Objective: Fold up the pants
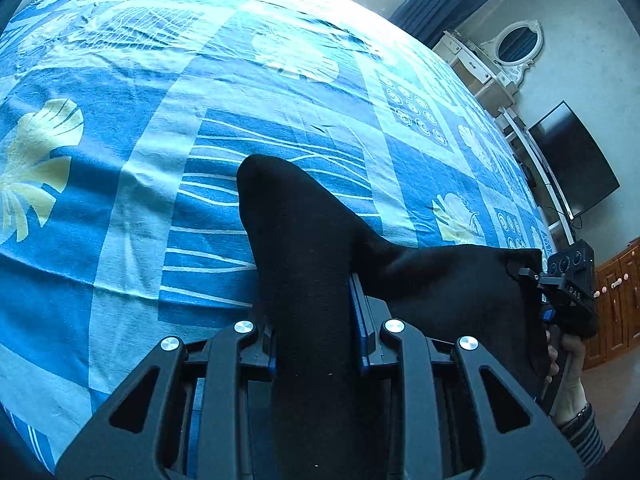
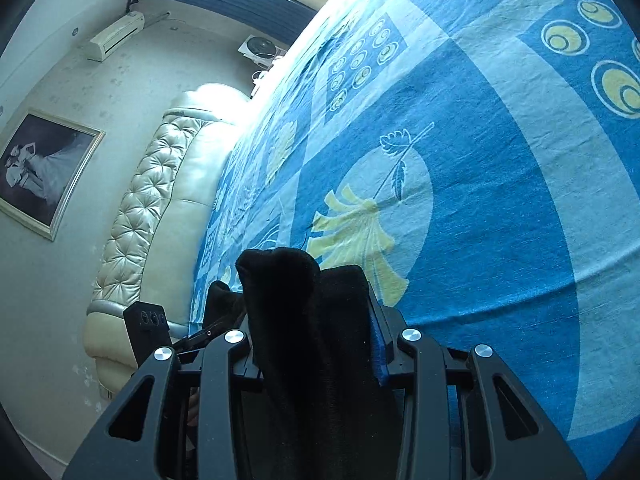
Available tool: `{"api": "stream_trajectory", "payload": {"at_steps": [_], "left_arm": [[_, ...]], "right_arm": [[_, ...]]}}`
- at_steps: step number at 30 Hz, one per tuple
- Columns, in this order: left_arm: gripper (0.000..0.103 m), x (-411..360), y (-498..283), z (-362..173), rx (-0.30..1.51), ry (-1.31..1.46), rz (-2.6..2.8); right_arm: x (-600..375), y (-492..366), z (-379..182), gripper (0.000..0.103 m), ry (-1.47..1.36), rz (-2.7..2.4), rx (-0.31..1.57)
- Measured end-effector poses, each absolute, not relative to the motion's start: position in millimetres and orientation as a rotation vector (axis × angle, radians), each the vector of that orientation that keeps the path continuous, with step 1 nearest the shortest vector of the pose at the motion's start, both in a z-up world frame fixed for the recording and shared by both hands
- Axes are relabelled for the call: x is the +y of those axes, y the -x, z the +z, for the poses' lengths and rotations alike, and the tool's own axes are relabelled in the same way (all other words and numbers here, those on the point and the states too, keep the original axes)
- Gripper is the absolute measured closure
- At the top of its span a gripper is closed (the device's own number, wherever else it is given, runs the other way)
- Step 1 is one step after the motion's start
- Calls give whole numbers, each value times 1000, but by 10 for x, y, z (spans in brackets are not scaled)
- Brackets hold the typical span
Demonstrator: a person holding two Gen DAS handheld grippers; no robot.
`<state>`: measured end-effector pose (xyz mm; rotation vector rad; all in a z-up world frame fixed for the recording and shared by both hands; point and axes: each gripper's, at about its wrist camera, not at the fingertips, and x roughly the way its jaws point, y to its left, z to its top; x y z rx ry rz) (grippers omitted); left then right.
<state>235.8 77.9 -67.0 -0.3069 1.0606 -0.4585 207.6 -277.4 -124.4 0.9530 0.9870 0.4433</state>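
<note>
The black pants (image 1: 304,248) hang lifted above the bed between both grippers. My left gripper (image 1: 316,320) is shut on one bunched edge of the fabric, which bulges forward past the fingers and stretches right to the other gripper (image 1: 560,280). In the right wrist view my right gripper (image 2: 316,320) is shut on the pants (image 2: 304,300), which hide its fingertips. The left gripper (image 2: 152,324) shows at lower left in that view, holding the same cloth.
A bed with a blue patterned sheet (image 1: 200,120) fills both views. A cream tufted headboard (image 2: 152,200) stands at the bed's end. A dressing table with mirror (image 1: 516,48) and a television (image 1: 576,160) stand by the wall.
</note>
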Motion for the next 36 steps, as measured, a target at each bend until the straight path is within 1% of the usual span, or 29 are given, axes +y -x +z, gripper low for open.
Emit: {"api": "stream_trajectory", "payload": {"at_steps": [8,12,36], "left_arm": [[74,852,-2329,-777,1022,374,-487],[73,830,-2298,-773,1006,351,-487],[69,812,-2257,-775,977,316,-485]], "right_arm": [[-2802,-2055,-1327,66,-976,468,970],[-2803,-2039,-1344,68,-977,472,957],[-2795,-2023,-1361,68,-987,497,902]]}}
